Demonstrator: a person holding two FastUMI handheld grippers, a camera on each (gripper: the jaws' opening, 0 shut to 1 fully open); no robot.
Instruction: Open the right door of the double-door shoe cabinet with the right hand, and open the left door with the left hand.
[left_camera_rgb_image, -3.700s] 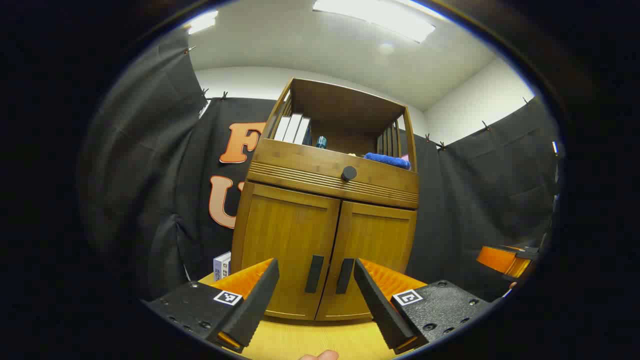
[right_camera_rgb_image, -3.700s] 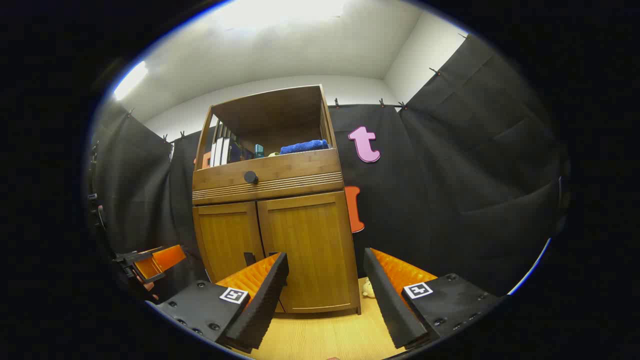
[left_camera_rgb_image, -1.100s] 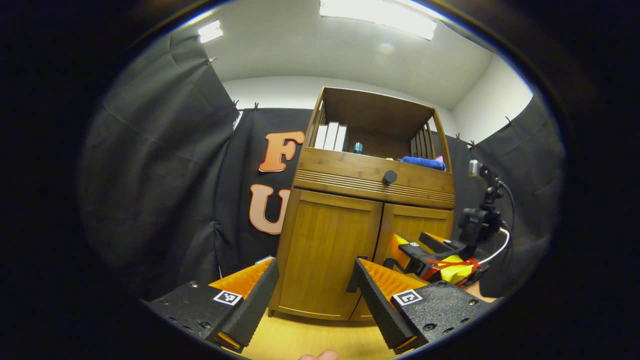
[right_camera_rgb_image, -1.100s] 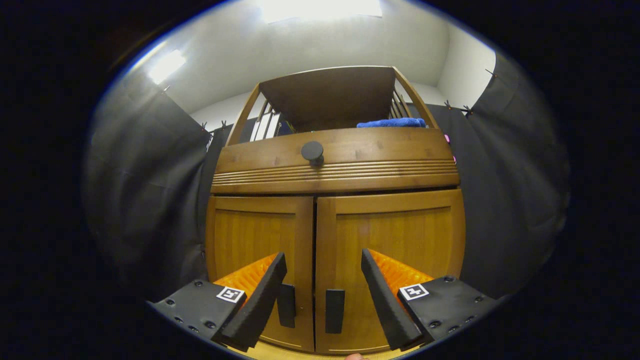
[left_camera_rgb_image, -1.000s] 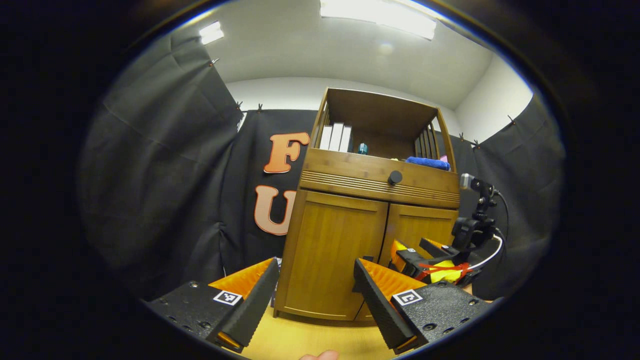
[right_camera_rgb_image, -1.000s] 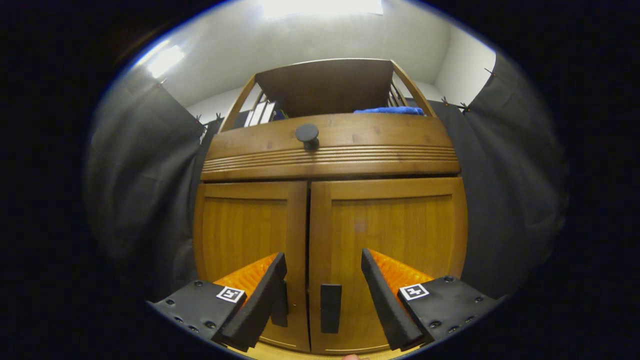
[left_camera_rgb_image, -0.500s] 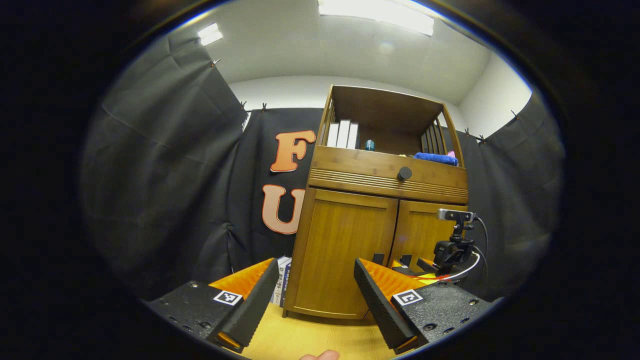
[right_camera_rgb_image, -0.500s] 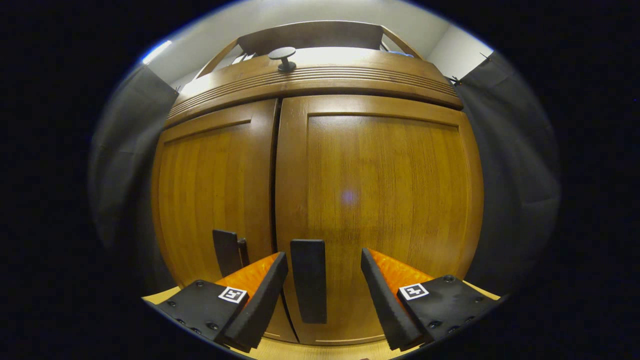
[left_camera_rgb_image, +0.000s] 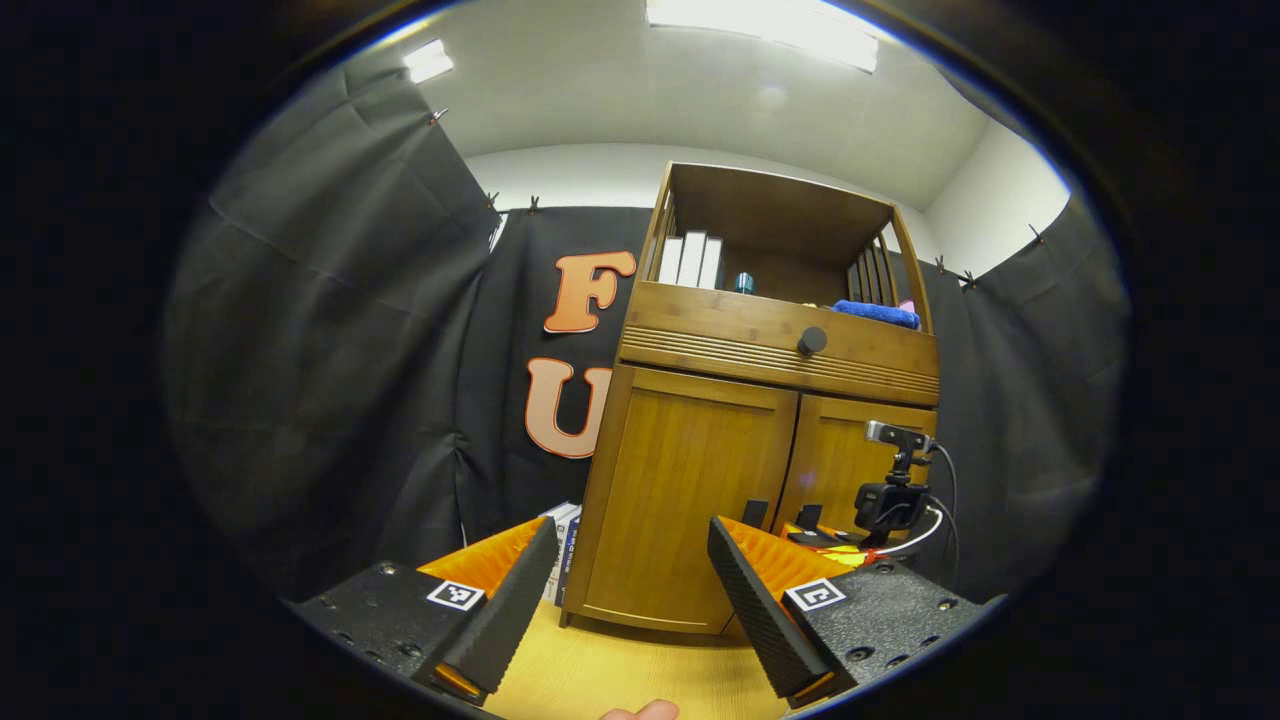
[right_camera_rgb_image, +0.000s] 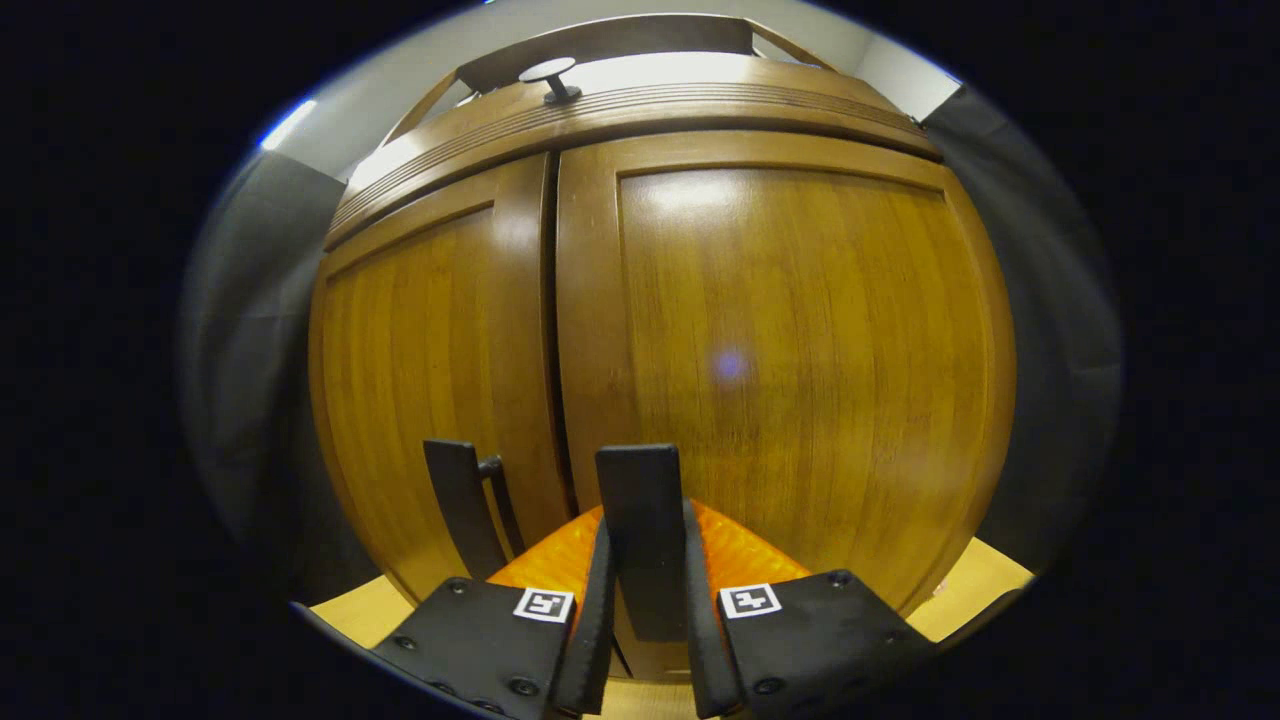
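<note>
From where I sit, the booth is black cloth under a white ceiling with strip lights, and a pale wooden floor (left_camera_rgb_image: 600, 680) runs beneath everything. The shoe cabinet (left_camera_rgb_image: 760, 480) stands against the back cloth, both doors shut, with a drawer and its round dark knob (left_camera_rgb_image: 811, 340) above them. The open shelf on top holds upright white books (left_camera_rgb_image: 692, 260), a small teal can (left_camera_rgb_image: 744, 283) and a folded blue cloth (left_camera_rgb_image: 878, 313). A few boxes (left_camera_rgb_image: 566, 535) lean at the cabinet's left foot; their printing is too small for me to read.

In the right gripper view the right door (right_camera_rgb_image: 800, 370) looms close, the left door (right_camera_rgb_image: 430, 380) beside it with its own handle (right_camera_rgb_image: 458, 505). My right gripper (right_camera_rgb_image: 648, 640) has both fingers pressed against the right door's dark handle (right_camera_rgb_image: 642, 530). My left gripper (left_camera_rgb_image: 630, 610) hangs short of the cabinet with its fingers spread wide, holding nothing. Each finger mount carries a small square black-and-white marker (left_camera_rgb_image: 455, 595), no words.
</note>
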